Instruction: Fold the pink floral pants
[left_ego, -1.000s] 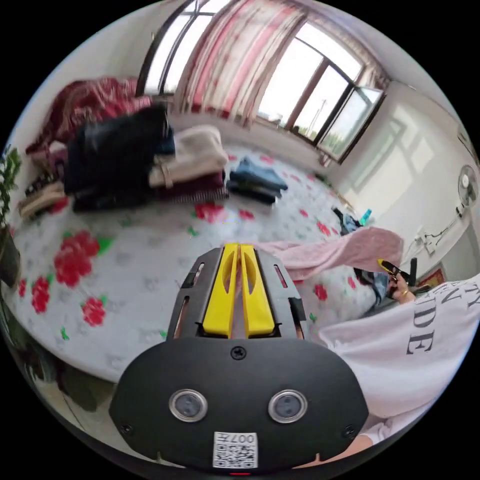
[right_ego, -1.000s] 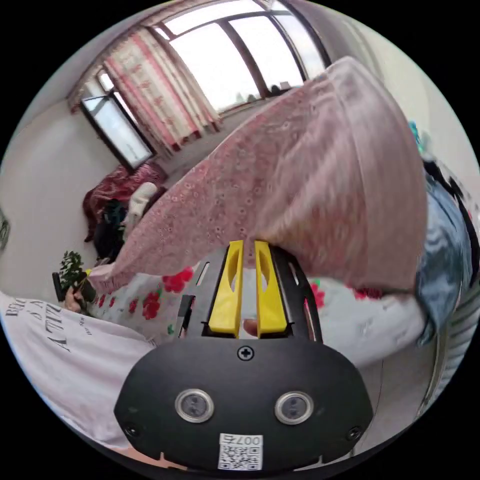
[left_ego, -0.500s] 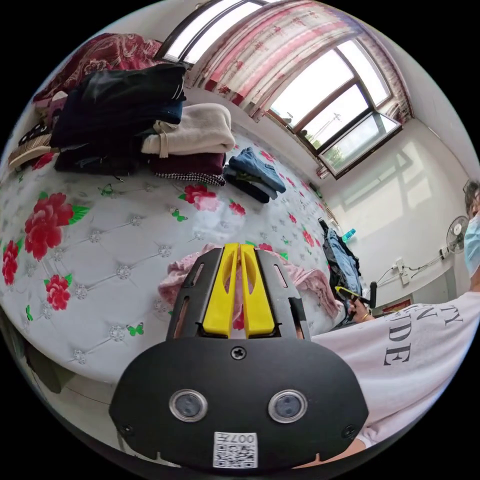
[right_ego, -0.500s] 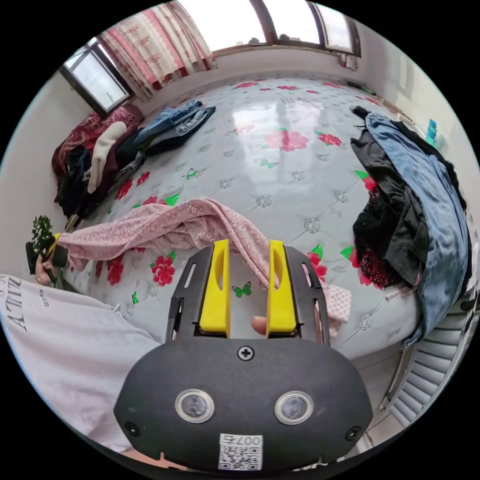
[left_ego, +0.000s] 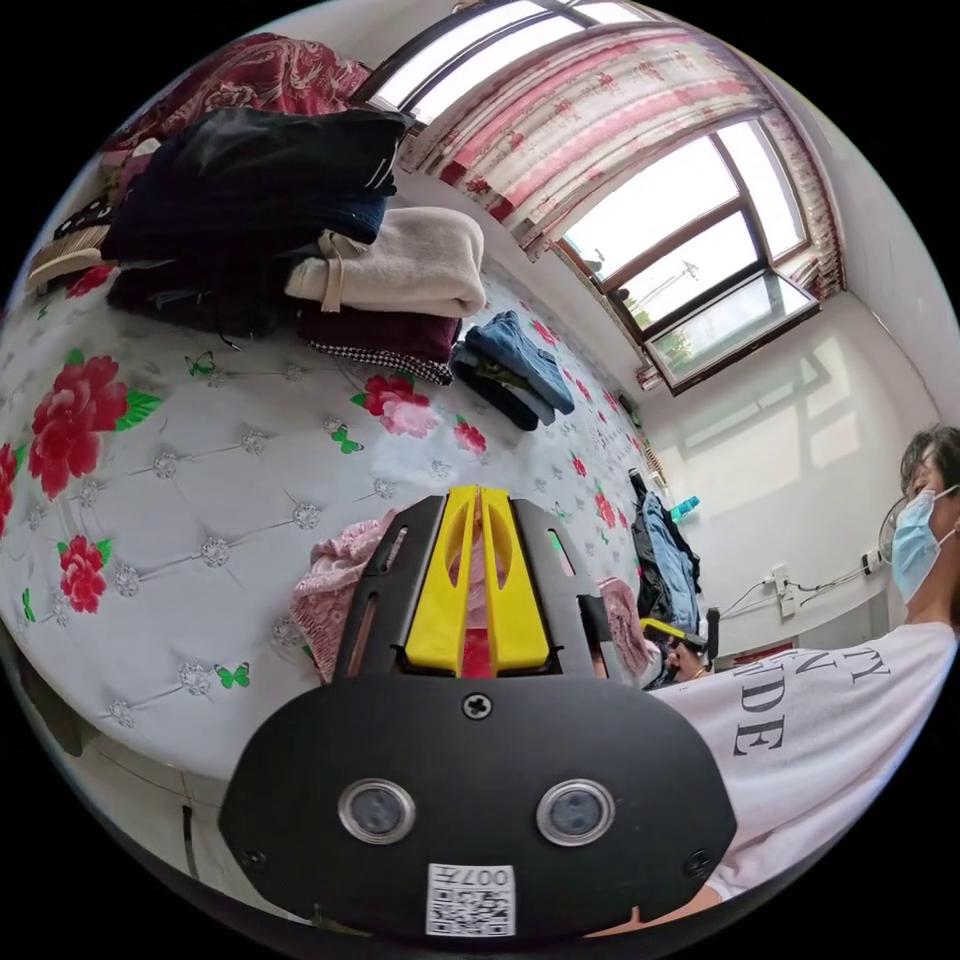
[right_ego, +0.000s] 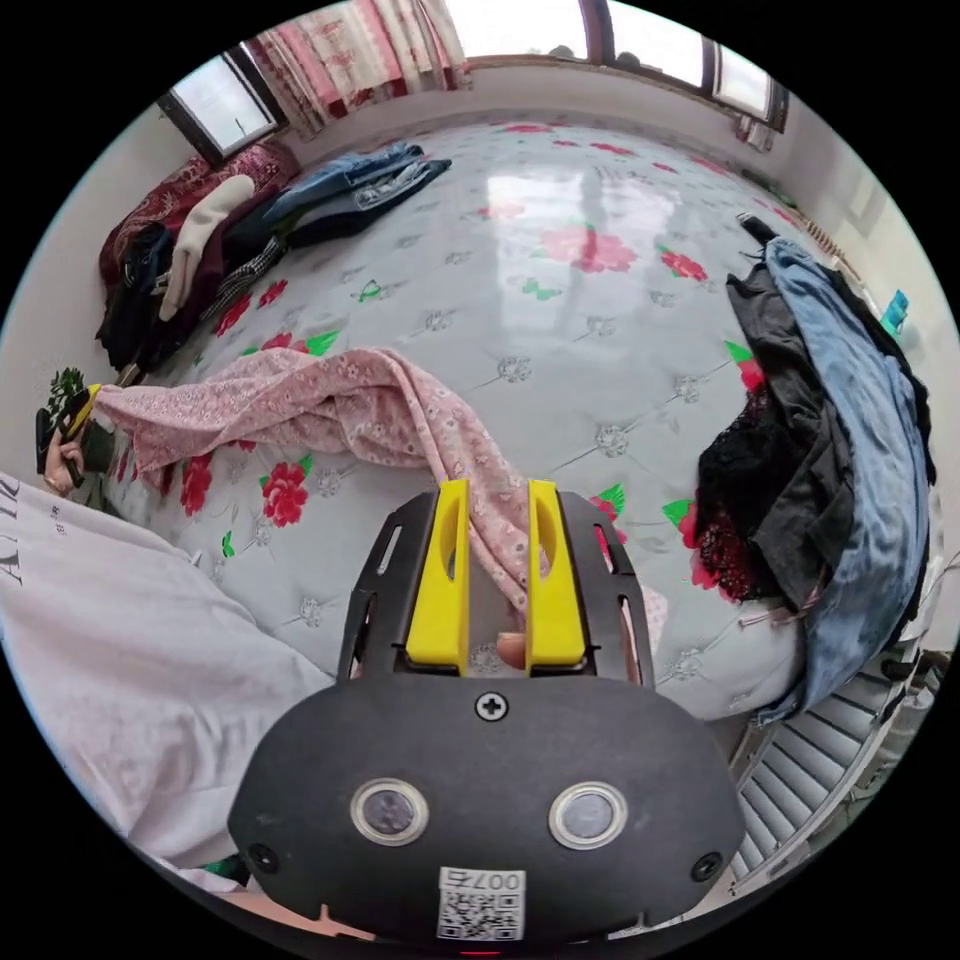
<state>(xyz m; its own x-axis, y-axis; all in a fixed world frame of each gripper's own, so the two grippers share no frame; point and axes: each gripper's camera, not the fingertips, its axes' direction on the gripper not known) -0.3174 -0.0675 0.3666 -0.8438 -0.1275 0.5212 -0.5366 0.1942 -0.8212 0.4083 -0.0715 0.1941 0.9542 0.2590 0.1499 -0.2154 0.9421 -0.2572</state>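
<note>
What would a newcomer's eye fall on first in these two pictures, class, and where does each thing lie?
First the pink floral pants, strung in a rumpled band across the flowered mattress between the left gripper and the right gripper. Next the heap of dark and blue clothes at the mattress's edge, and the folded stack below the window.

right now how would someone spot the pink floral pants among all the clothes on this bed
Start at the big mattress printed with red flowers. Near its front edge the pink floral pants lie stretched in a long rumpled strip. Unlike the stacked clothes and the dark heap, they are pale pink and spread out.
</note>
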